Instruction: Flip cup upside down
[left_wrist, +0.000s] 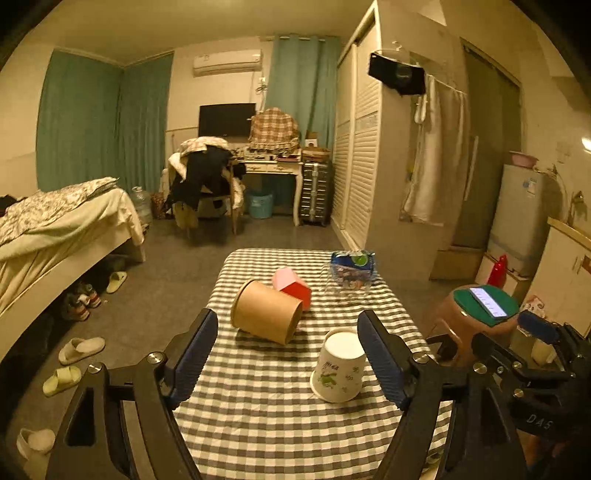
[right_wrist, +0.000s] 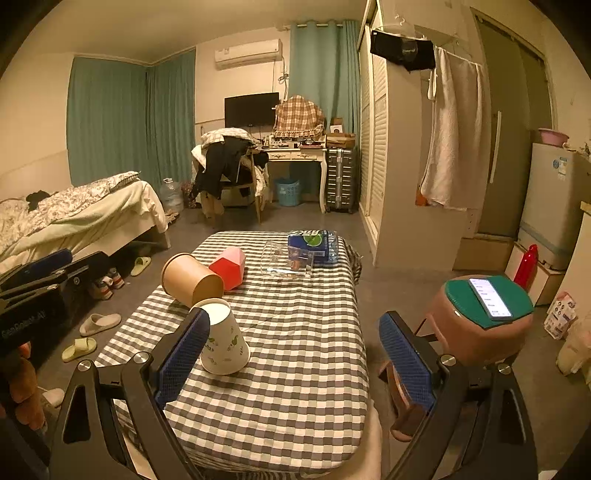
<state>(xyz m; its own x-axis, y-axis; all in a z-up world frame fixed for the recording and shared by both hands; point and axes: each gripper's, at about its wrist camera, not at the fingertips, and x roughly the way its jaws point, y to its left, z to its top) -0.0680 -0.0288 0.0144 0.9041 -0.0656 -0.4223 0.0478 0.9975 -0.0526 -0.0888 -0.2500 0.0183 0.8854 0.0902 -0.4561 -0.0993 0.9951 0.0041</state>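
A white paper cup (left_wrist: 339, 367) with green print stands upside down on the checked tablecloth (left_wrist: 258, 406), base up; it also shows in the right wrist view (right_wrist: 222, 338). My left gripper (left_wrist: 288, 350) is open and empty, the cup just inside its right finger (left_wrist: 384, 362). My right gripper (right_wrist: 291, 354) is open and empty above the table's right part, the cup beside its left finger (right_wrist: 184, 350), apart from it. The right gripper also shows at the right edge of the left wrist view (left_wrist: 539, 354).
A brown paper tub (left_wrist: 266, 312) lies on its side mid-table, a red and pink house-shaped block (left_wrist: 291, 286) behind it. A clear box (right_wrist: 288, 258) and a blue pack (right_wrist: 314, 243) sit at the far end. A stool with a phone (right_wrist: 489, 297) stands right of the table. Slippers lie on the floor at left.
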